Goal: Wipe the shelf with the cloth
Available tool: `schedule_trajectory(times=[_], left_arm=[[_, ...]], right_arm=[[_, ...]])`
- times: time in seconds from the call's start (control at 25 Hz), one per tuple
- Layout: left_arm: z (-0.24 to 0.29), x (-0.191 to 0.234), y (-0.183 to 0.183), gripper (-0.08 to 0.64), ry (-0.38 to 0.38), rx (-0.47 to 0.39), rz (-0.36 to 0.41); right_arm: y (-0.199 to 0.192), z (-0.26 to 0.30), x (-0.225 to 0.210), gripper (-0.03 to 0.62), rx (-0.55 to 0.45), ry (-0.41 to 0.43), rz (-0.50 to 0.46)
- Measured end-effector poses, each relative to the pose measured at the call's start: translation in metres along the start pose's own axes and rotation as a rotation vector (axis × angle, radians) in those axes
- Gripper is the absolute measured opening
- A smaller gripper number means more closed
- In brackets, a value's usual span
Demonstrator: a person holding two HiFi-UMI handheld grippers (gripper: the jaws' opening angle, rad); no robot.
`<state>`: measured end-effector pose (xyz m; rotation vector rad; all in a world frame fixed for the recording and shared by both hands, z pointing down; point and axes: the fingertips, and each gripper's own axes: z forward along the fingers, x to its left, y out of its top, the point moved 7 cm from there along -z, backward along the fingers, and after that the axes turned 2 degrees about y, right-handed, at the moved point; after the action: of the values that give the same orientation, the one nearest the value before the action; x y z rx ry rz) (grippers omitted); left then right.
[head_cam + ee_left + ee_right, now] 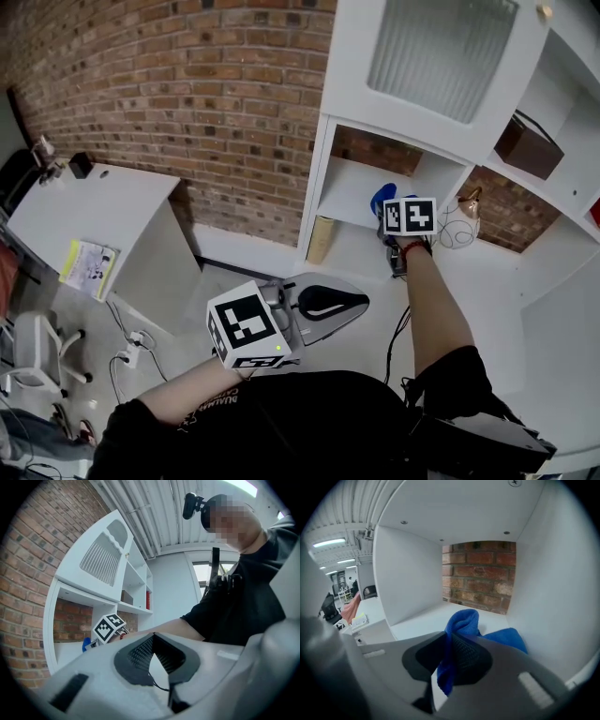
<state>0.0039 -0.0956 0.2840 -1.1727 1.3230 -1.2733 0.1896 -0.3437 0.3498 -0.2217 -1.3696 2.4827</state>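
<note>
Right gripper (394, 223) reaches into the lower open compartment of the shelf (349, 192), tip on the blue cloth (380, 199), which lies on the compartment floor near its right wall. Left gripper (354, 301) hangs idle, well below and outside that compartment. Other bays: a brown box (528, 145) sits in the one up and right of the compartment, and a wire tangle (457, 223) lies just right of it. Left gripper view: pads pressed together on nothing. The cloth shows as a blue spot inside the compartment. Right gripper view: jaws pinch a fold of the cloth, with the rest bunched toward the compartment's right wall. Compartment floor otherwise bare, as far as visible. Judgement: wipe is at an early pass. Contact patch looks small, so press the bunch flatter, sweep from the brick back to the front edge in overlapping strokes, reach both corners, and keep the pinch firm so the fold does not slip.
</note>
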Motion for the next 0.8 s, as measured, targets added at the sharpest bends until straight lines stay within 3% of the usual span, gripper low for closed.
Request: schedule_trajectory(times=[0.16, 0.24, 0.48, 0.8], left_arm=[[-0.006, 0.001, -0.003, 0.0, 0.009, -0.001, -0.01], [-0.009, 0.002, -0.004, 0.0, 0.016, 0.002, -0.014], [-0.025, 0.009, -0.008, 0.0, 0.063, -0.002, -0.029], [-0.019, 0.015, -0.011, 0.0, 0.026, 0.006, -0.036]], right_arm=[[0.012, 0.017, 0.055, 0.041, -0.038, 0.151, -0.08], [0.016, 0.026, 0.075, 0.041, -0.032, 0.179, -0.135], [0.022, 0.04, 0.103, 0.041, 0.011, 0.207, -0.221], [0.02, 0.043, 0.119, 0.04, -0.008, 0.165, -0.319]])
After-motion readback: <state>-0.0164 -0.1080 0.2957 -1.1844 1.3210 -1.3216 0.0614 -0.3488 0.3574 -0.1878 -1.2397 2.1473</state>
